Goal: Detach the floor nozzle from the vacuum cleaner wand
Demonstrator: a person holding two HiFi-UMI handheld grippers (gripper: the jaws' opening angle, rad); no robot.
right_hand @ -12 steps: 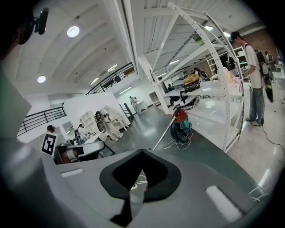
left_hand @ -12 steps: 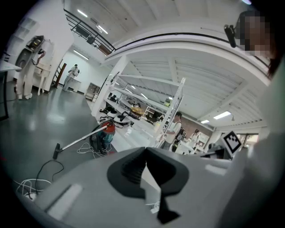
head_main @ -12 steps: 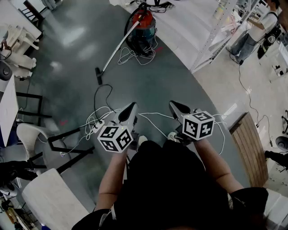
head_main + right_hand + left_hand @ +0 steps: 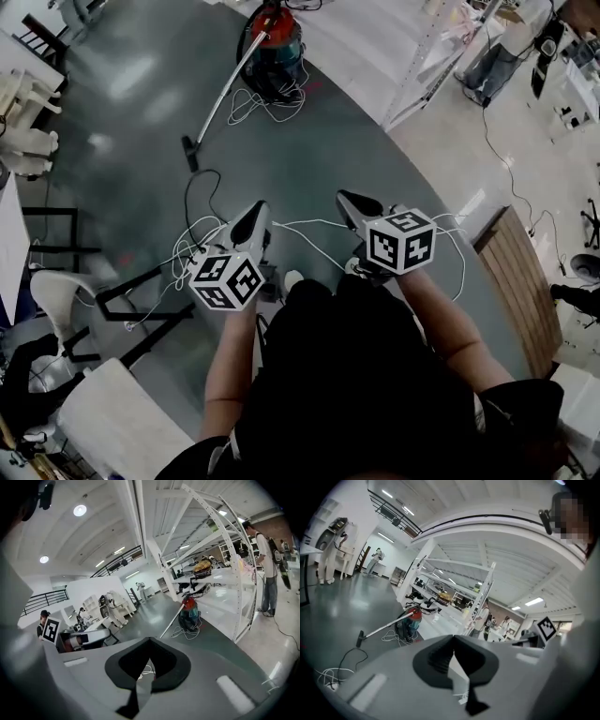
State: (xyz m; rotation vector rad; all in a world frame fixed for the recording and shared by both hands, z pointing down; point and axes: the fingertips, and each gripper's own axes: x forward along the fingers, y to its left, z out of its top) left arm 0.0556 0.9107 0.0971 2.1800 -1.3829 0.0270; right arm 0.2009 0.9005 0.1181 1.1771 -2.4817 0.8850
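A red and teal vacuum canister [image 4: 275, 47] stands on the grey floor far ahead. Its silver wand [image 4: 223, 94] slants down to the left and ends in the black floor nozzle [image 4: 190, 153], which rests on the floor. My left gripper [image 4: 255, 216] and right gripper [image 4: 347, 201] are held side by side in front of me, well short of the vacuum, both shut with nothing in them. The left gripper view shows the canister [image 4: 411, 620], wand [image 4: 384, 628] and nozzle [image 4: 359, 638] beyond the shut left gripper [image 4: 453, 640]. Past the right gripper [image 4: 149, 641], the right gripper view shows the canister [image 4: 190, 612] and wand [image 4: 171, 620]; the nozzle is hidden.
White cables [image 4: 202, 246] and a black cord [image 4: 192, 187] lie on the floor between me and the nozzle. A white chair [image 4: 58, 281] stands at the left, a wooden board [image 4: 511, 272] at the right. A white shelving rack [image 4: 422, 75] and a standing person [image 4: 265, 569] are beyond the canister.
The vacuum and nozzle now sit higher and further left in the head view. Both grippers have shifted slightly up and left, and both stay shut.
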